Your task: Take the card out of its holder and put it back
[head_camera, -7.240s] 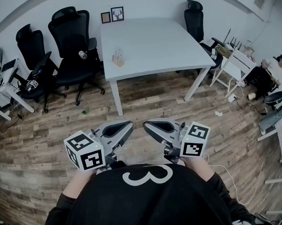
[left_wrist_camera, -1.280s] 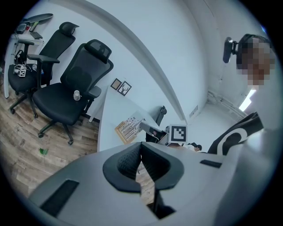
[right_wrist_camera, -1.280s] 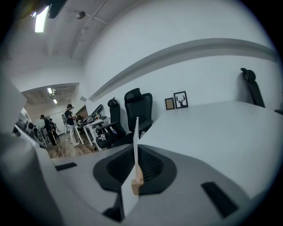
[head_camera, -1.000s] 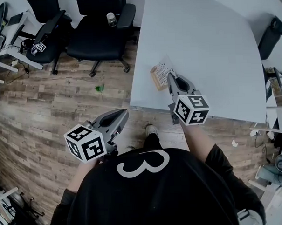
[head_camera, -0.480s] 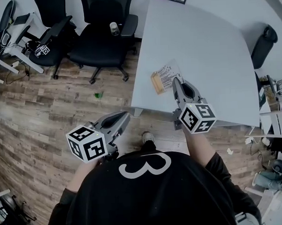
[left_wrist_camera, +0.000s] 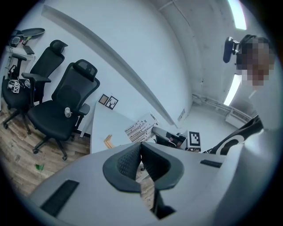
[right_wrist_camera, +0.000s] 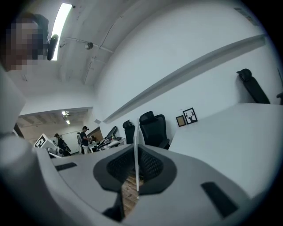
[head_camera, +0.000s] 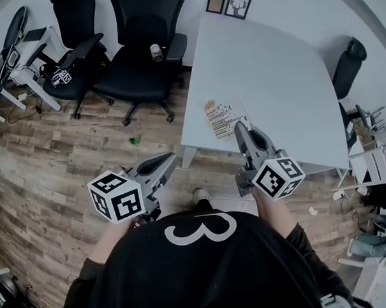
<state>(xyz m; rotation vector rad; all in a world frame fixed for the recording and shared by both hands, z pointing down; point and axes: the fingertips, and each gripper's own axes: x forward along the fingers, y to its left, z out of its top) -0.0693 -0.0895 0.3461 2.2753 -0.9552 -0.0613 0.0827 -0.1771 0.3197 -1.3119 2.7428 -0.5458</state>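
Wood-plank floor (head_camera: 84, 142) spreads left of and below the white tabletop (head_camera: 279, 70), which fills the upper right of the head view. Black office chairs (head_camera: 141, 57) stand off the tabletop's left edge. Below its near edge is the person's black shirt (head_camera: 198, 277), printed with a large white "3".

The right gripper (head_camera: 238, 126) reaches over the tabletop's near edge, its cube showing black-and-white square markers. Its jaws pinch the card (head_camera: 224, 117) by the near edge; in the right gripper view the card (right_wrist_camera: 136, 163) stands edge-on between the pads as a thin white strip. Rows of dark print cover the card's face, too small to read.

The left gripper (head_camera: 171, 159) is held off the tabletop, over the floor near its front left corner, jaws pressed together with nothing between them.

A small tan wooden holder (head_camera: 209, 106) lies on the tabletop near its left edge, just beside the card's far corner. In the left gripper view the card (left_wrist_camera: 140, 128) sits clear of the holder (left_wrist_camera: 108, 141).

Two framed pictures (head_camera: 237, 5) stand at the tabletop's far edge, one showing an antlered deer head.
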